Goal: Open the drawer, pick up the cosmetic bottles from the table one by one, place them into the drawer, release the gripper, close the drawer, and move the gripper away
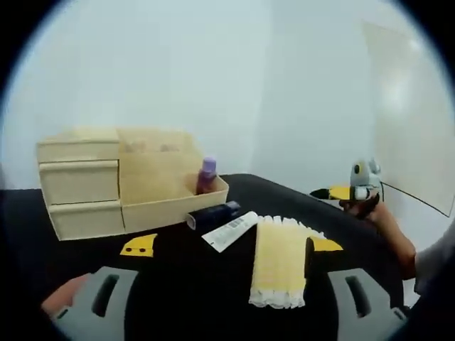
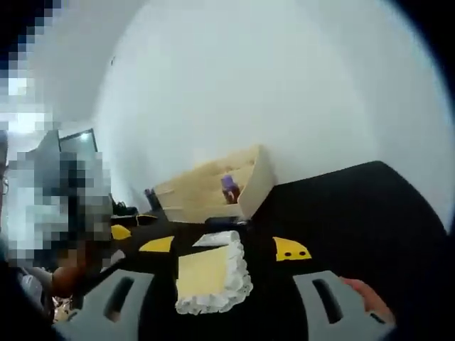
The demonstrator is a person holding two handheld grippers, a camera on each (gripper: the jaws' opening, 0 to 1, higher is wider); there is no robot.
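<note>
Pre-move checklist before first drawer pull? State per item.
1. Drawers shut, none opened yet: ok.
2. Left gripper open and empty: ok.
3. Right gripper open and empty: ok.
4. Dark bottle and white tube lying on the table, reachable: ok.
5. Purple-capped bottle upright in the open tray: ok.
6. Yellow cloth lies apart from the drawers: ok.
</note>
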